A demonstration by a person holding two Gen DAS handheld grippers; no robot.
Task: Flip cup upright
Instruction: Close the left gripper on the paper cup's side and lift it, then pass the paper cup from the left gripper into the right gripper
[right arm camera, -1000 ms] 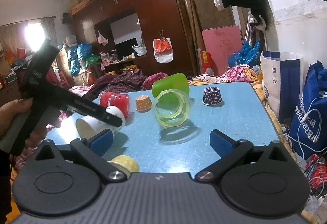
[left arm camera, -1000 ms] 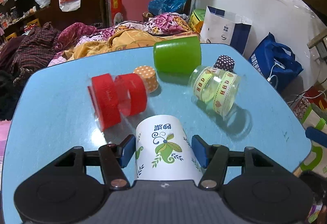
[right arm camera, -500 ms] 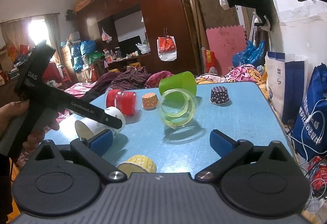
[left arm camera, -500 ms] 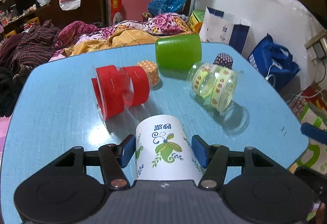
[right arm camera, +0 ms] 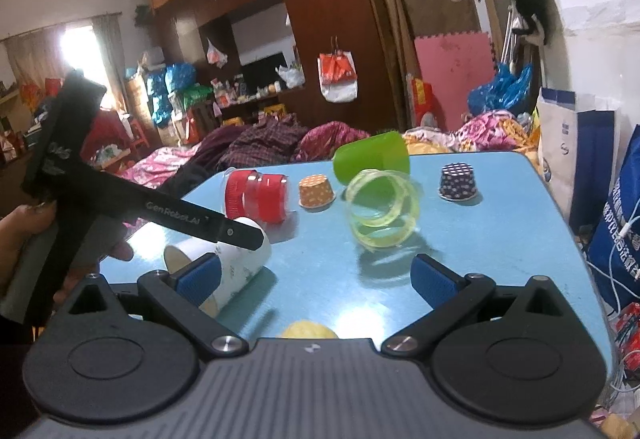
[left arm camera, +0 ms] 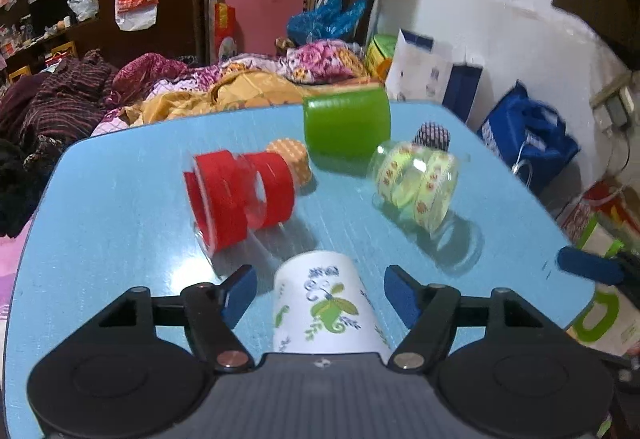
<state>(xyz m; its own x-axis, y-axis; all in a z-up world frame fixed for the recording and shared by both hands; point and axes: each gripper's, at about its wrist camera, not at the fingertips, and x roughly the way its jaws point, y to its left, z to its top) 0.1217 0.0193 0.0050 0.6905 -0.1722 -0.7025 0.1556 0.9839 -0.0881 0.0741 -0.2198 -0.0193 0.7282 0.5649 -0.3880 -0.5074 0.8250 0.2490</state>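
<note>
The left gripper (left arm camera: 318,293) is standing wide open, its two blue pads (left arm camera: 239,289) spread to either side of the white paper cup (left arm camera: 326,305) with clear gaps showing, so it is gripping nothing. The cup is lying on its side directly between those fingers, closed base pointing away from the tool and its mouth toward the gripper body; in the right wrist view the same cup (right arm camera: 236,259) is resting on the blue table (left arm camera: 120,199) with its open end facing the person's left hand (right arm camera: 24,227).

Just ahead of the cup, to the left, a red ribbon spool (left arm camera: 240,195) is lying on the table, with a small orange dotted cup (left arm camera: 294,159) behind it. Ahead and to the right sits a clear spool of yellow ribbon (left arm camera: 416,187), and beyond both, a green cup (left arm camera: 346,127) on its side.

The right gripper (right arm camera: 316,275) is also spread open and empty, hovering near the table's front edge.

The paper cup looks light and thin-walled, so it will probably crush or ovalise under a hard squeeze and may slide on the smooth tabletop. The mid-body, across the printed wall, seems the soundest place to close on, with gentle pressure, before rotating it onto its base.
</note>
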